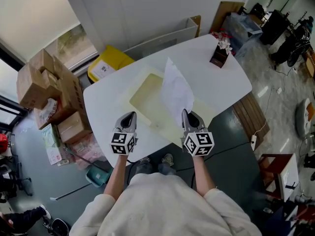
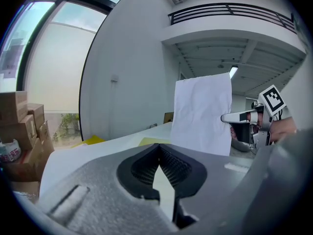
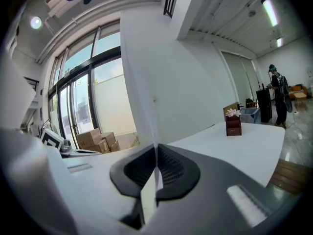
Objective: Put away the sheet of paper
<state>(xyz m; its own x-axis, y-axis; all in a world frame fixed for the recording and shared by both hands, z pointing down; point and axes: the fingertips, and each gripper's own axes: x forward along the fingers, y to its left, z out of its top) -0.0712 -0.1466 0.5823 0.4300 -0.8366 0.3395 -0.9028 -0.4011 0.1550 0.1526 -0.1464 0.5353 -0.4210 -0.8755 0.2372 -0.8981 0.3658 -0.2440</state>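
Nearest, at the white table's [image 1: 221, 87] front edge, the left gripper [image 1: 129, 115] had its jaws pressed together, empty. Beside it, the right gripper [image 1: 186, 112] pinched the sheet of paper [image 1: 176, 90] by its lower edge. The sheet, white and slightly curled, stood upright above the pale yellow mat [image 1: 147, 100] on the table.

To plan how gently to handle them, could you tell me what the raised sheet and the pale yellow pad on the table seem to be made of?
Sheet: apparently thin, matte white paper; it curves where the right gripper pinches its lower edge.
Pale yellow pad: probably smooth plastic or card, lying flat with crisp edges; the look leaves that open.
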